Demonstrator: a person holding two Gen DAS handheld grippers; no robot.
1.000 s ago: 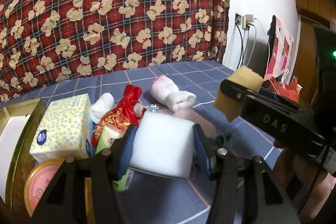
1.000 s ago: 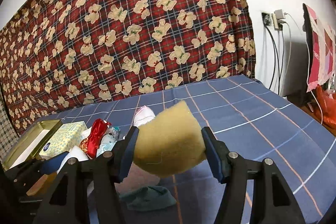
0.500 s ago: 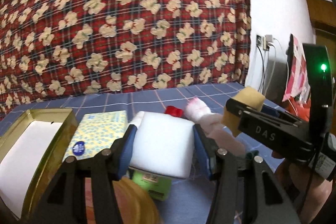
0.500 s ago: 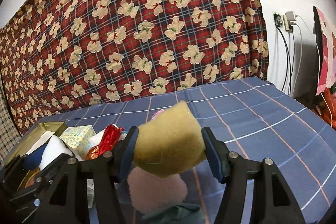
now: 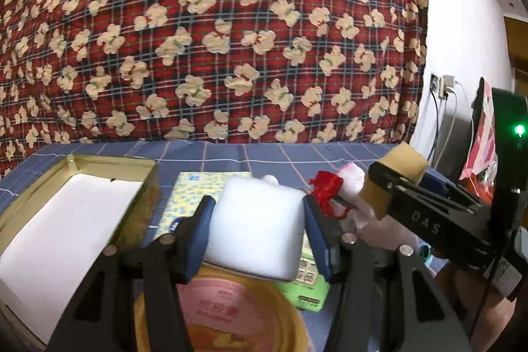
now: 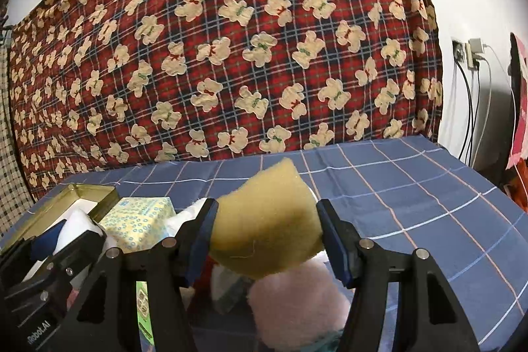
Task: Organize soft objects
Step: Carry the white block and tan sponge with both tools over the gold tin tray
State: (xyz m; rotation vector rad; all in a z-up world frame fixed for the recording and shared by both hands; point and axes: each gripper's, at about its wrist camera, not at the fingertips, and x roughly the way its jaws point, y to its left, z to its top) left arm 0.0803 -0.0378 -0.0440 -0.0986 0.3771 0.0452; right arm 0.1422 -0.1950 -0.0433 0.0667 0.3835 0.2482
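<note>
A white, block-shaped foam sponge (image 5: 255, 225) sits squeezed between the blue pads of the left gripper (image 5: 256, 228), held clear above the clutter, probably so it can travel to the open gold-coloured metal tin with a white lining (image 5: 71, 213) just to its left, which looks like the place for soft things. The right gripper (image 6: 266, 235) clamps a yellow, wedge-shaped sponge (image 6: 267, 223) the same way, raised over a fluffy pink cloth (image 6: 293, 302). Around them on the blue checked bedsheet (image 6: 412, 187) lie a yellow patterned tissue pack (image 6: 138, 220) and a red drawstring pouch (image 5: 326, 190). The left view alone shows the tin's whole interior and a round pink-lidded tub (image 5: 224, 312) below; the right view alone shows the pink cloth and the bare sheet beyond.
</note>
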